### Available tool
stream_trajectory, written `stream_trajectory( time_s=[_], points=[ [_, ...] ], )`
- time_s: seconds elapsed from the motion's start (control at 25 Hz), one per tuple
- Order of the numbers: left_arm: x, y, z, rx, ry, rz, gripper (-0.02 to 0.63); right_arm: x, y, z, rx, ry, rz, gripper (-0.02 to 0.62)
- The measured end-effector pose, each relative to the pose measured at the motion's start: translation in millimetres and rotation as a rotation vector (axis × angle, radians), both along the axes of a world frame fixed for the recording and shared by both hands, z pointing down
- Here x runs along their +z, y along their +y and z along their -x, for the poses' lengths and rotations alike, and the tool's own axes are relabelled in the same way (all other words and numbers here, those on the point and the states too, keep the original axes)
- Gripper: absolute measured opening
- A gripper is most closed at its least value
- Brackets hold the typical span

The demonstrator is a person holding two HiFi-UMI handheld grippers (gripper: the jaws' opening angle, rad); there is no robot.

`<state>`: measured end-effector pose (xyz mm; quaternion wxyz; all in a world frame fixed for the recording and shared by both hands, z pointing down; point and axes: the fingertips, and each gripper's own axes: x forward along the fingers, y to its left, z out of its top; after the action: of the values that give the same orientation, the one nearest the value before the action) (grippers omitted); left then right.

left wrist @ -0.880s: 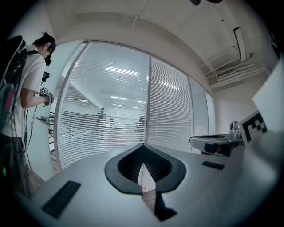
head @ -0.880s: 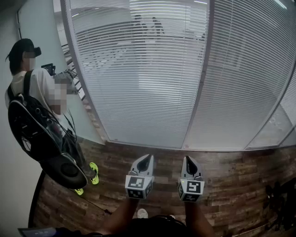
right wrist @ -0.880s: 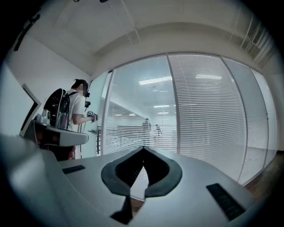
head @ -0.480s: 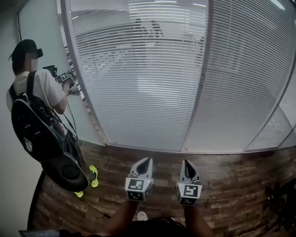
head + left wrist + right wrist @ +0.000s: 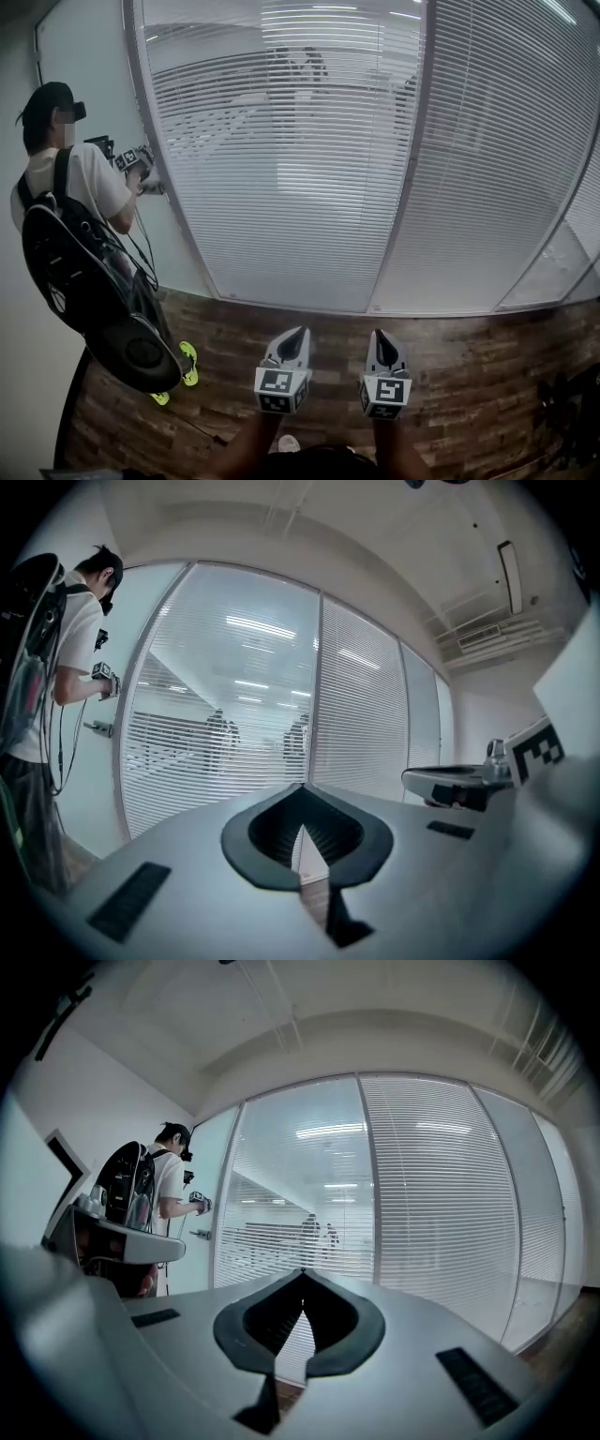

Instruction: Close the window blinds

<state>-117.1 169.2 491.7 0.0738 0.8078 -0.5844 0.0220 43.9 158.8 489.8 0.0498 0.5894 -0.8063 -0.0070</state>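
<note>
Left gripper and right gripper are both closed on nothing, side by side. The white horizontal-slat window blinds are at 12 o'clock, well apart, slats running left-right. The see-through panel sits around 11, so the left gripper's probably nearer. Can't spot any cord or wand.

Head-down, hand-level — all toward blinds

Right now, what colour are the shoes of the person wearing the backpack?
Neon yellow-green; the shoes show best in the head view.
</note>
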Motion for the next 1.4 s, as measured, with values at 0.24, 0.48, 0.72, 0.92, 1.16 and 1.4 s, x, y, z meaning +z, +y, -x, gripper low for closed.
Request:
stream_trajectory(
  time_s=[0.24,0.48,0.72,0.92,1.16,1.4],
  points=[
    [1,-1,8,0.017,-0.011,-0.005,0.0,-3,0,8,0.01,-0.008,0.0,0.003],
    [2,-13,20,0.065,-0.023,0.009,0.0,-2,-11,23,0.028,-0.001,-0.003,0.003],
    [6,-30,37,0.092,-0.064,0.015,0.0,2,-20,35,0.067,-0.008,0.0,0.003],
    [11,-32,38,0.126,-0.124,-0.006,0.0,7,-18,39,0.092,0.001,0.02,0.003],
    [16,-39,41,0.154,-0.096,-0.007,0.0,18,-20,43,0.123,0.03,0.047,0.003],
    [17,-53,56,0.109,-0.085,0.006,0.0,16,-34,52,0.101,0.041,0.06,0.003]
  ],
)
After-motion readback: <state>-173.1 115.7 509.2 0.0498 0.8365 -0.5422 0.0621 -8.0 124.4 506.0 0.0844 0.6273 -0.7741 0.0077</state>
